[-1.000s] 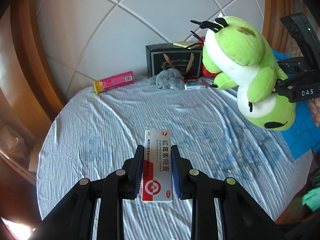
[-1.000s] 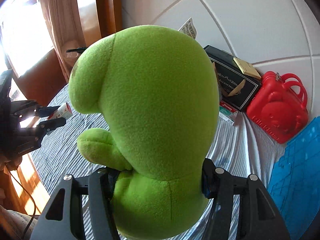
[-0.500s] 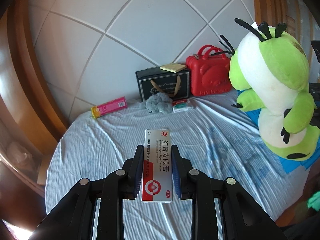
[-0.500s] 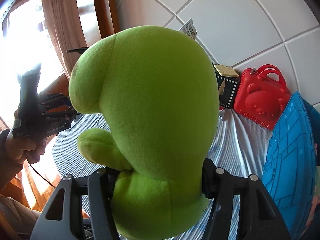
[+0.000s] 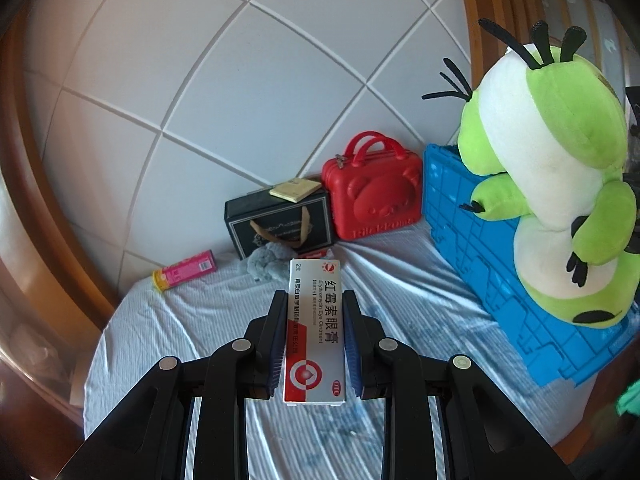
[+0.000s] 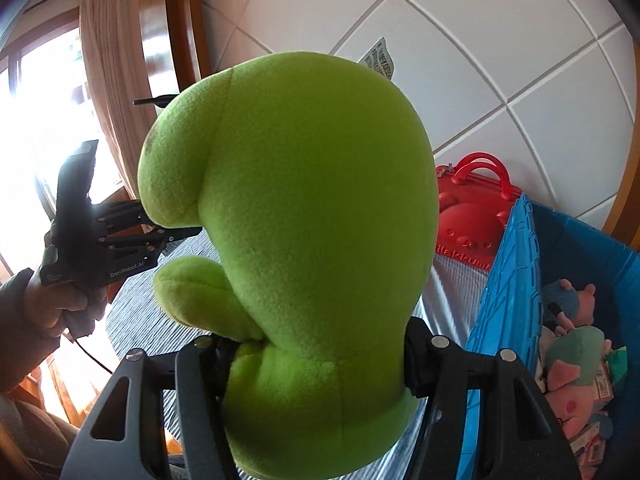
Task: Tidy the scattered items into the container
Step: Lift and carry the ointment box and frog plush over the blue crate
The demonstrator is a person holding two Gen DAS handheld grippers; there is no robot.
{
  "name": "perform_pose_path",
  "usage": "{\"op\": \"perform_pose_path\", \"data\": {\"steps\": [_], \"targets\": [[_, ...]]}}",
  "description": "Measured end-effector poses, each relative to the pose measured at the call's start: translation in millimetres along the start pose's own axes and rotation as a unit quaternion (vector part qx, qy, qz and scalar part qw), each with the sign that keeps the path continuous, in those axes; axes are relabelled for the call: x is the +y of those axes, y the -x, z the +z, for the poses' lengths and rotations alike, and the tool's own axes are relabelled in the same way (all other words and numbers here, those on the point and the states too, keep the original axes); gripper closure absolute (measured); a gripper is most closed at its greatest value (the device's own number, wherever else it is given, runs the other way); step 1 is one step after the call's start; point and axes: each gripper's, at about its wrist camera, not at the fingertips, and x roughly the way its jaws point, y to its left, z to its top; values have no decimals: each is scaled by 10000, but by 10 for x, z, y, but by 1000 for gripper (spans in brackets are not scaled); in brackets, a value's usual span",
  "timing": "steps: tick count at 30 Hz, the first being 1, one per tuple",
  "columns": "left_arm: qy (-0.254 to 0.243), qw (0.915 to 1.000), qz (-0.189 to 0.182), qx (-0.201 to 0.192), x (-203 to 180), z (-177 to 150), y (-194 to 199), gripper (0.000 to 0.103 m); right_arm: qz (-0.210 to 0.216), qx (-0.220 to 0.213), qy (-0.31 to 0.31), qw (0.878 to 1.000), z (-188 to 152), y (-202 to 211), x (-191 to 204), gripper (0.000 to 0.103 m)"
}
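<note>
Ointment box (image 5: 314,332) clamped between left tongs (image 5: 315,344)

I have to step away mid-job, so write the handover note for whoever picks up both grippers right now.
Left gripper: shut on the ointment box, held above the bed.
Right gripper: shut on the green plush toy, beside the blue crate.
Done: the crate already holds several small plush toys.
Left: drop in both held items, then collect the pink tube and grey plush by the black gift box. Whether the red case belongs is unclear.
</note>
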Motion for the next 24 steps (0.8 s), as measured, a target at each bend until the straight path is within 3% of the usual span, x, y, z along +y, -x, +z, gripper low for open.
{"op": "perform_pose_path", "data": {"steps": [11,24], "targets": [[-633,9958,-544,-376,-1065,698,-121,78,-554,-252,-299,9977,-177,583,-802,44],[-1244,9829,-1300,-379,-2407,1222,-314,78,-1471,-272,-1003,9836,-657,1211,-1753,43]]}}
